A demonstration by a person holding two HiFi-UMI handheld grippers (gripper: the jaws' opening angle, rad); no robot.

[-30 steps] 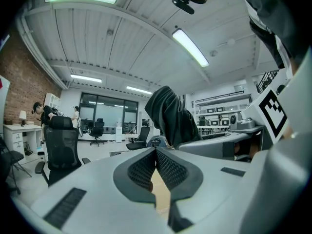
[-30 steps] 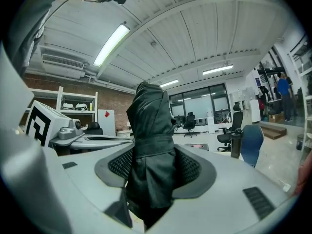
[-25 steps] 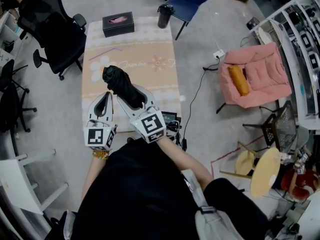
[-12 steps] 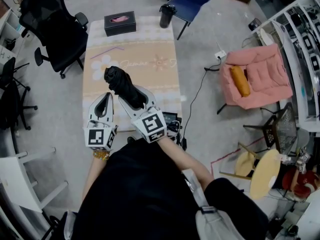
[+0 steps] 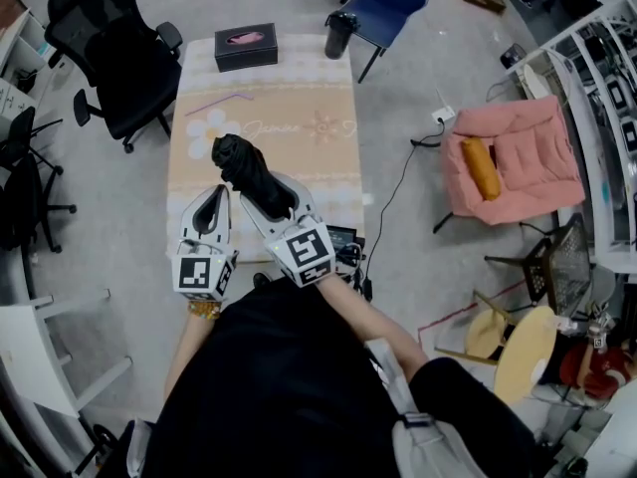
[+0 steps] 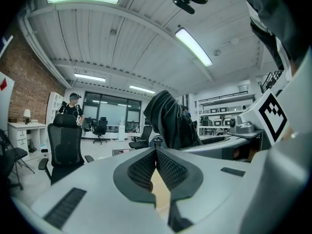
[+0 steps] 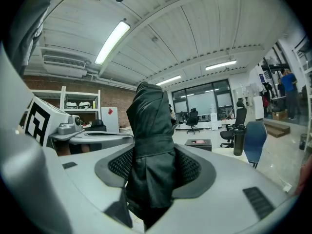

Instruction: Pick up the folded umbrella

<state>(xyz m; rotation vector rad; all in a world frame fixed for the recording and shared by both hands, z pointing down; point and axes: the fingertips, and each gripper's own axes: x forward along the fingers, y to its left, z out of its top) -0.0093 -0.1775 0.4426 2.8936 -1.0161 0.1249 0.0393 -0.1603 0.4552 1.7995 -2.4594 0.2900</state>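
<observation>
No change since earlier: folded umbrella [image 5: 254,174] tight in right claw [image 5: 269,195]

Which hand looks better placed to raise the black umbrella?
The right. The right gripper is shut on the folded umbrella, with its pads pressing on both sides. The left gripper sits beside it over the table, jaws together and empty.

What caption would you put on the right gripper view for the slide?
The right gripper shut on the folded umbrella, pads pressing both its sides, a dark tissue box beyond.
</observation>
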